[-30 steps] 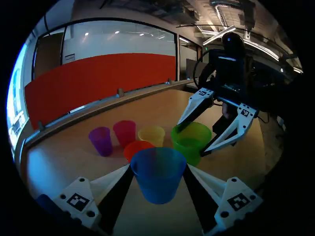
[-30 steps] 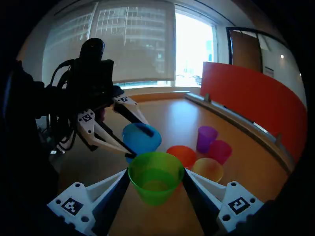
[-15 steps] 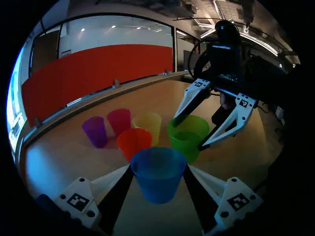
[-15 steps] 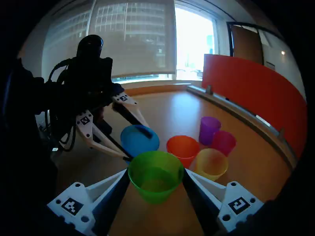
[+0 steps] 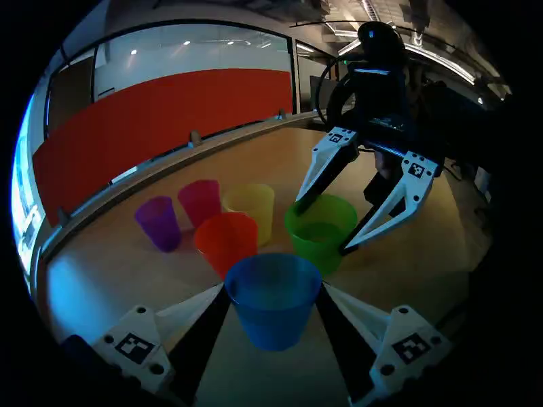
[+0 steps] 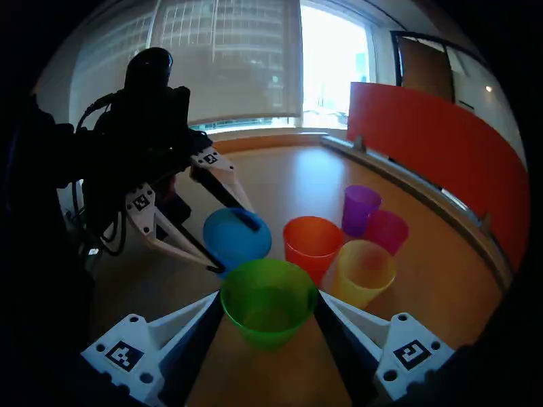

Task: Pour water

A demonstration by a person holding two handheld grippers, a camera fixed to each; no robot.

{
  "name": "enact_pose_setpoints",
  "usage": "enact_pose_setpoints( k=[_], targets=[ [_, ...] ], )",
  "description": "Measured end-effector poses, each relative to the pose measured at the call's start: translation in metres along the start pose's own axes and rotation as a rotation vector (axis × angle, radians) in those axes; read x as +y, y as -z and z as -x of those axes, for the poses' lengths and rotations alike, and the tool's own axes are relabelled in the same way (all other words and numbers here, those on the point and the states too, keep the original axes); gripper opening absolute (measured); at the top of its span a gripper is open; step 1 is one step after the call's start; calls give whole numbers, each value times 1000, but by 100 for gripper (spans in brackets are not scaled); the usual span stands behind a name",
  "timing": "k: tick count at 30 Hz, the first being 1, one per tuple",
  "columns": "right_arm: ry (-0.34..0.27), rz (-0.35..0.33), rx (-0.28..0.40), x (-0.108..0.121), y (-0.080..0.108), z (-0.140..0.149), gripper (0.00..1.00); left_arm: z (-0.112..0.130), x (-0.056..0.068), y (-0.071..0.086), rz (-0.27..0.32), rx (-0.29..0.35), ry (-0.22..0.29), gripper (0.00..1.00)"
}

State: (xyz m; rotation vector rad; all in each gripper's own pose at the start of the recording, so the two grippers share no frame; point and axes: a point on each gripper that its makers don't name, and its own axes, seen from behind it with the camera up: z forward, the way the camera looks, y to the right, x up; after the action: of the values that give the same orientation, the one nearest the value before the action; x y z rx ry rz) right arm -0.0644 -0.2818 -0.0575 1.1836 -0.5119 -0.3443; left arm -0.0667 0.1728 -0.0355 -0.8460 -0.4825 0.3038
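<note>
We see the left tool [image 5: 273,290] clamped on a smooth, tapered blue cup [image 5: 273,315], the right tool [image 6: 269,296] clamped on a translucent green cup [image 6: 269,320]; contents are unclear.

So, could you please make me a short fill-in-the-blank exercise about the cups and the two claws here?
1. The left claw is shut on the ____.
2. The right claw is shut on the ____.
3. On the wooden table stand the purple cup, pink cup, yellow cup and ____.
Missing words: blue cup; green cup; orange cup.
</note>
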Motion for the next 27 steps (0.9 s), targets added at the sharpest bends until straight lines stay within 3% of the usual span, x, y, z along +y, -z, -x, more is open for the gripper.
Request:
enact_pose_setpoints(
  k=[12, 27],
  targets=[
    [-2, 1, -11, 2, -2, 5, 93, 10, 4, -4, 17, -26, -6, 85],
    [6, 1, -26, 1, -6, 12, 93, 14, 5, 1, 6, -22, -16, 85]
  ],
)
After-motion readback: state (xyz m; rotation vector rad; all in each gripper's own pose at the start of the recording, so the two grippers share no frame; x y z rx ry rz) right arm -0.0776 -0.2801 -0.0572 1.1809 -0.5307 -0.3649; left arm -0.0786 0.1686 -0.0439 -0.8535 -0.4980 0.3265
